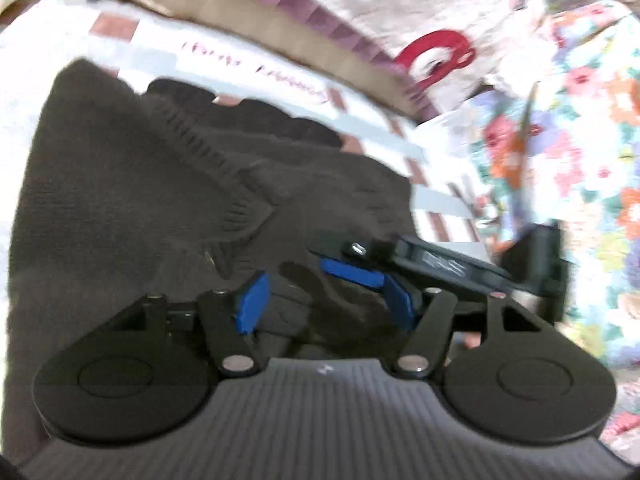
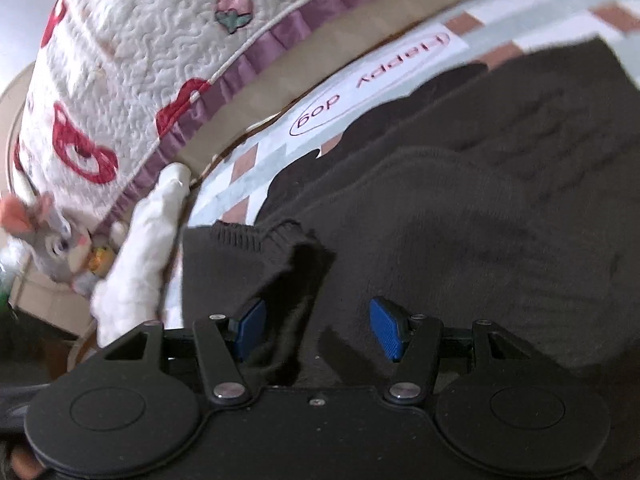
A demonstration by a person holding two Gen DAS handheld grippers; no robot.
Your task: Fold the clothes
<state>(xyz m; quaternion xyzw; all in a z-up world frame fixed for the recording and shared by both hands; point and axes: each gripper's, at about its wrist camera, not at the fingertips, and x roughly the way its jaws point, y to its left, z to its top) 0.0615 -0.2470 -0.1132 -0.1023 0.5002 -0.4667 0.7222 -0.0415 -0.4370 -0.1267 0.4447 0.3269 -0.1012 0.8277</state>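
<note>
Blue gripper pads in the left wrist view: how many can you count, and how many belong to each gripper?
Left gripper pads: 2 (one, another)
Right gripper pads: 1 visible
Total: 3
Both grippers are over the dark sweater.

quilted pillow [image 2: 132, 52], floral blanket [image 1: 580, 140], plush toy [image 2: 60, 240]

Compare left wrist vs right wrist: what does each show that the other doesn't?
Left wrist only: the right gripper coming in from the right over the sweater, and a floral quilt.

Right wrist only: a stuffed toy, a white cloth, the "Happy dog" print and a raised ribbed edge between the open jaws.

Both: the dark brown sweater on the checked sheet, and the cream quilted cover with purple trim.
</note>
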